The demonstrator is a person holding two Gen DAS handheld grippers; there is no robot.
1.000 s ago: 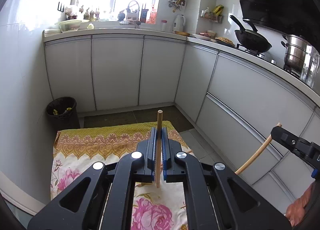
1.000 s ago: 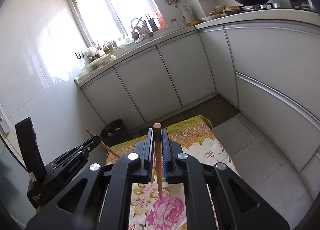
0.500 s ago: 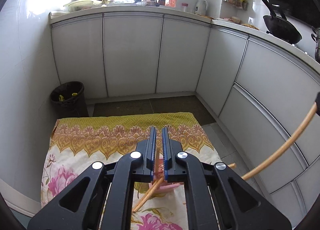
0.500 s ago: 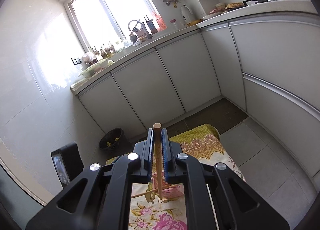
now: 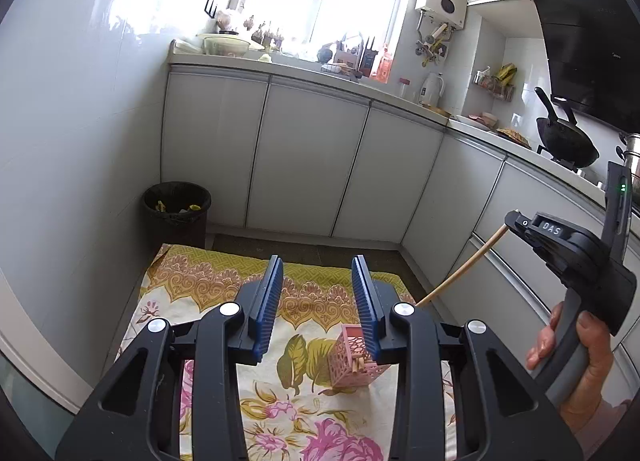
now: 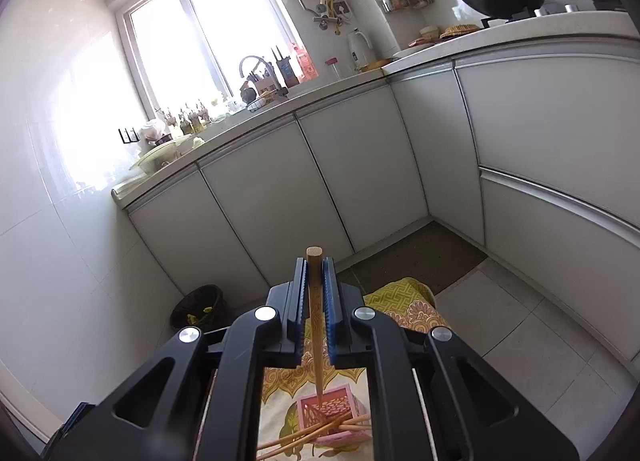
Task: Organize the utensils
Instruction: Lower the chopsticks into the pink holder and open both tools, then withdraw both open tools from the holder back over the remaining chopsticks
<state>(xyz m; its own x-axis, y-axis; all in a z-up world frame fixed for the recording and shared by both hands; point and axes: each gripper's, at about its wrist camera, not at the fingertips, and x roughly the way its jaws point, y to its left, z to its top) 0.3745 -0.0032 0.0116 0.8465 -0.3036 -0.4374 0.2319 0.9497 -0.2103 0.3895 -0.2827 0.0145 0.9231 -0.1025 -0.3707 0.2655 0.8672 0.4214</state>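
A pink lattice utensil holder (image 5: 354, 361) stands on the floral cloth (image 5: 208, 285); it also shows in the right wrist view (image 6: 326, 411) with several wooden chopsticks (image 6: 316, 435) leaning out of it. My left gripper (image 5: 317, 305) is open and empty above and behind the holder. My right gripper (image 6: 315, 293) is shut on one wooden chopstick (image 6: 316, 321), tip pointing down into the holder's mouth. In the left wrist view the right gripper body (image 5: 568, 249) is at right, its chopstick (image 5: 464, 267) slanting down toward the holder.
White kitchen cabinets (image 5: 312, 157) run along the back and right. A black waste bin (image 5: 176, 213) stands by the cloth's far left corner. A wok (image 5: 566, 141) sits on the stove at right. Tiled floor (image 6: 516, 325) lies right of the cloth.
My left gripper has let go of its chopstick and opened; that chopstick now lies in the holder. My right gripper has carried its chopstick over the holder.
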